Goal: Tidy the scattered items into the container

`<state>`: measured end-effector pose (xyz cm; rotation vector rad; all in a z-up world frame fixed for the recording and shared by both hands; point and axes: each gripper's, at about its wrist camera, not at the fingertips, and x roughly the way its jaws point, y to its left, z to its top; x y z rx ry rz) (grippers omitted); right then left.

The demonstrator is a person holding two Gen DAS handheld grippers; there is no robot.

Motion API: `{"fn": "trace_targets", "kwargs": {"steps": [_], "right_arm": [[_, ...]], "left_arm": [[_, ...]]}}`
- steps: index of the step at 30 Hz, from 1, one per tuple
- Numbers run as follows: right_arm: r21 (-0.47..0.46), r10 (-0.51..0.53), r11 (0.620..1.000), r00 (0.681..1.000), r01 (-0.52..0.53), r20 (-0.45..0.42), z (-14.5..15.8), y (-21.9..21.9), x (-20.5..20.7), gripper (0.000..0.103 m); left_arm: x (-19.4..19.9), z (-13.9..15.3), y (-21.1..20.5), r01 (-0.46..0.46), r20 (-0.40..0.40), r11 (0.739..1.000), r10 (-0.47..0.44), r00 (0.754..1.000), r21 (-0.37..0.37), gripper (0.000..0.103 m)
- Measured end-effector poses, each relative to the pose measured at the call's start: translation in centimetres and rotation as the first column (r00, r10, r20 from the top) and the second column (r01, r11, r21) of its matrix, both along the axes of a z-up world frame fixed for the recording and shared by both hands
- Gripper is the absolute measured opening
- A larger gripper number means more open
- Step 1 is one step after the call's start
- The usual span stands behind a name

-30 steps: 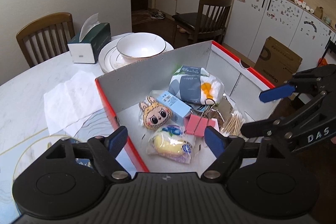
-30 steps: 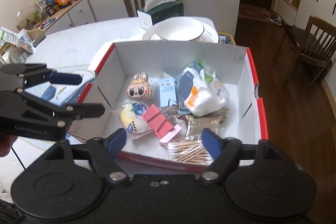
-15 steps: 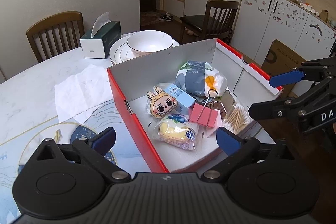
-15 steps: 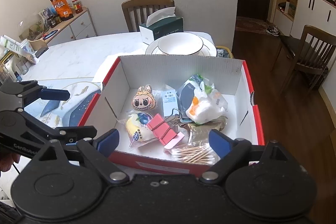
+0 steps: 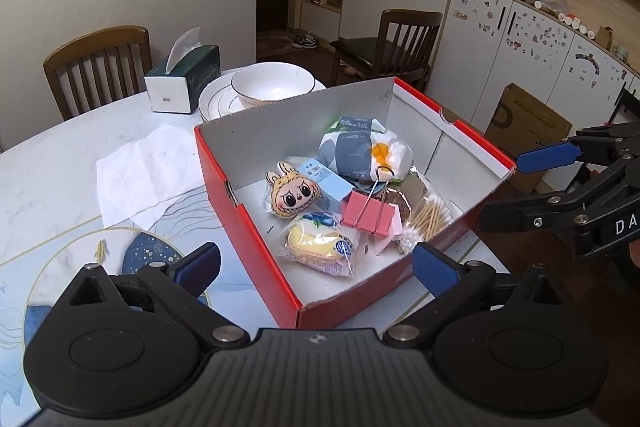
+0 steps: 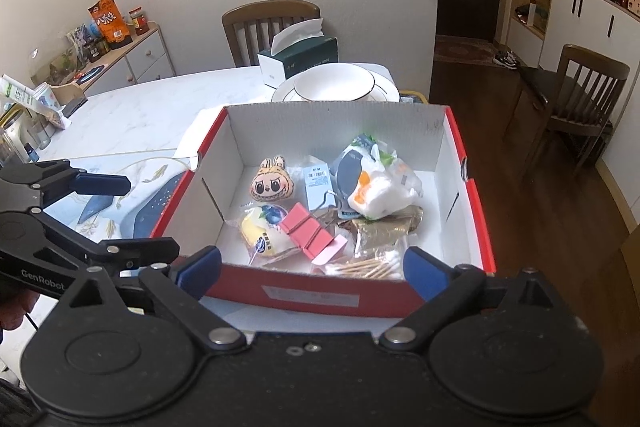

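A red shoebox point(image 5: 256, 247) point(image 6: 248, 281) with a white inside stands on the marble table. It holds a plush doll face point(image 5: 290, 195) point(image 6: 272, 183), a small blue carton point(image 5: 326, 183), a pink binder clip point(image 5: 368, 213) point(image 6: 308, 233), a wrapped yellow snack point(image 5: 320, 247), cotton swabs point(image 5: 430, 217) and a tissue pack point(image 5: 360, 151) point(image 6: 374, 181). My left gripper point(image 5: 316, 265) point(image 6: 136, 219) is open and empty, short of the box's near corner. The jaws of my right gripper point(image 6: 312, 273) point(image 5: 516, 187) are opening before the box's front wall, with nothing held between them.
Behind the box are a bowl on stacked plates point(image 5: 272, 89), a green tissue box point(image 5: 182, 79) and a flat white napkin point(image 5: 144, 171). Wooden chairs point(image 5: 100, 67) point(image 6: 576, 99) stand around the table. A cardboard carton point(image 5: 528, 131) sits on the floor.
Both grippers have drawn back from the box and their jaws have spread wider. The items in the box have not moved.
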<state>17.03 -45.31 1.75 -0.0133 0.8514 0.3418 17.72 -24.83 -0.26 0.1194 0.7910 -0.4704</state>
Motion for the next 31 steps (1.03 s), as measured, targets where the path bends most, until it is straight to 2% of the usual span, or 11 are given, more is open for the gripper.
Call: {"fn": "trace_targets", "kwargs": {"steps": [16, 31], "right_arm": [[0.017, -0.016, 1.0, 1.0, 0.016, -0.001, -0.4, 0.5, -1.3, 0.098], [0.014, -0.009, 1.0, 1.0, 0.01, -0.012, -0.2, 3.6, -1.6, 0.098]], "left_arm": [[-1.1, -0.5, 1.0, -0.015, -0.01, 1.0, 0.015, 1.0, 0.0, 0.102], [-1.6, -0.1, 5.1, -0.057, 0.008, 0.998, 0.057, 0.998, -0.036, 0.102]]}}
